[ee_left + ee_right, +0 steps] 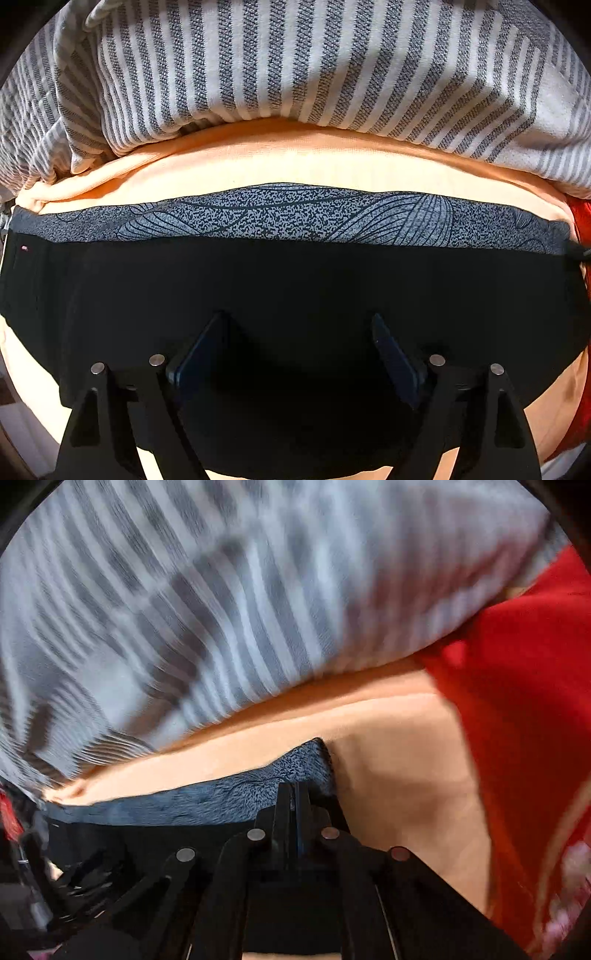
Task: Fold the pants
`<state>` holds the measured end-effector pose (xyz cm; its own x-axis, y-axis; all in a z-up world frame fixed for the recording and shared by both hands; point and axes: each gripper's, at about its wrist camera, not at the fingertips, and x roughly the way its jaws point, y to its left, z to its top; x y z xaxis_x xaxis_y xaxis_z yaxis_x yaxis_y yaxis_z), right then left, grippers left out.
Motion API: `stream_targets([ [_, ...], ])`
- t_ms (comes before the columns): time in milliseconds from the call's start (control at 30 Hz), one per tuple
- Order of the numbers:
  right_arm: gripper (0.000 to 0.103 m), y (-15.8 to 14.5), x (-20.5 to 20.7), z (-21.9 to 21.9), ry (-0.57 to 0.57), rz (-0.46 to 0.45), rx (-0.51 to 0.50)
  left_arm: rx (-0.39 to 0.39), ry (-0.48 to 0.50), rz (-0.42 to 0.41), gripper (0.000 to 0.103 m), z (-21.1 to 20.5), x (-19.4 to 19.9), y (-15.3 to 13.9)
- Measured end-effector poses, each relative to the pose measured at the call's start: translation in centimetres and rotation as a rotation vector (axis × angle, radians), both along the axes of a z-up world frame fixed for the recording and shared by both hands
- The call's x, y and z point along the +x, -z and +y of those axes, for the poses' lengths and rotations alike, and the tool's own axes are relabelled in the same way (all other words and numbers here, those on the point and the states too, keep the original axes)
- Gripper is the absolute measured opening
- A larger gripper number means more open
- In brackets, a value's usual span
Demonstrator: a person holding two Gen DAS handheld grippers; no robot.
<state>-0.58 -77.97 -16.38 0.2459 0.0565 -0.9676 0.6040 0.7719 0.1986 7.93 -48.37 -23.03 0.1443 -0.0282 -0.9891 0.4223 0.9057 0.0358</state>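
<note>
We've got warm hard light on the peach cloth [295,162] in the left wrist view, black pants [295,280] crushed to shadow. Right wrist view is motion-smeared, striped fabric [207,602] worst toward 9 o'clock; fisheye bending everywhere.

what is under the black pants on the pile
Directly under the black pants a grey patterned fabric shows, then a peach cloth. How far either runs beneath is covered.
</note>
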Motion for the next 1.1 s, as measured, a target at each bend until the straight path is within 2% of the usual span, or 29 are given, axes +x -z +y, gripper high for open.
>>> stream_targets([
  [33,0.0,1.2,-0.2,-0.4,0.018,-0.002,0.022,0.0,0.002,0.011,0.084,-0.1,-0.2,-0.2],
  [100,0.0,1.0,-0.9,-1.3,0.113,-0.053,0.061,0.0,0.028,0.023,0.084,0.2,-0.4,-1.1],
  [167,0.002,0.0,-1.4,-1.1,0.152,-0.044,0.058,-0.007,0.054,-0.018,0.084,1.1,-0.5,-2.6],
  [267,0.011,-2.2,-1.4,0.9,0.068,-0.004,-0.011,-0.002,0.048,-0.046,0.084,3.5,0.2,-3.9],
  [333,0.019,-4.0,-1.9,3.2,0.01,-0.015,-0.053,0.0,0.021,-0.056,0.084,5.7,1.2,-4.4],
  [400,0.02,-4.8,-2.1,5.7,-0.038,-0.022,-0.055,0.018,-0.004,-0.076,0.084,7.9,2.5,-4.6],
  [600,0.02,-3.8,-0.8,14.1,-0.193,-0.011,-0.023,0.111,-0.088,-0.155,0.084,15.0,9.1,-3.8],
  [733,0.02,-0.9,0.1,18.0,-0.163,0.018,0.062,0.164,-0.189,-0.157,0.084,20.2,13.8,-1.2],
  [800,0.021,0.3,-1.2,18.2,-0.145,0.036,0.028,0.181,-0.224,-0.142,0.084,22.6,15.8,0.1],
  [867,0.026,0.3,-1.5,18.8,-0.13,0.023,-0.006,0.154,-0.261,-0.126,0.087,24.5,17.6,1.0],
  [900,0.03,0.3,-1.5,18.9,-0.126,0.022,-0.006,0.153,-0.267,-0.136,0.094,24.8,18.4,1.6],
  [1000,0.031,0.7,-1.2,19.5,-0.135,0.016,-0.028,0.185,-0.236,-0.157,0.094,25.1,20.1,1.6],
  [1100,0.031,-1.0,-0.5,20.1,-0.099,0.055,-0.039,0.11,-0.262,-0.138,0.094,27.1,20.8,-0.4],
])
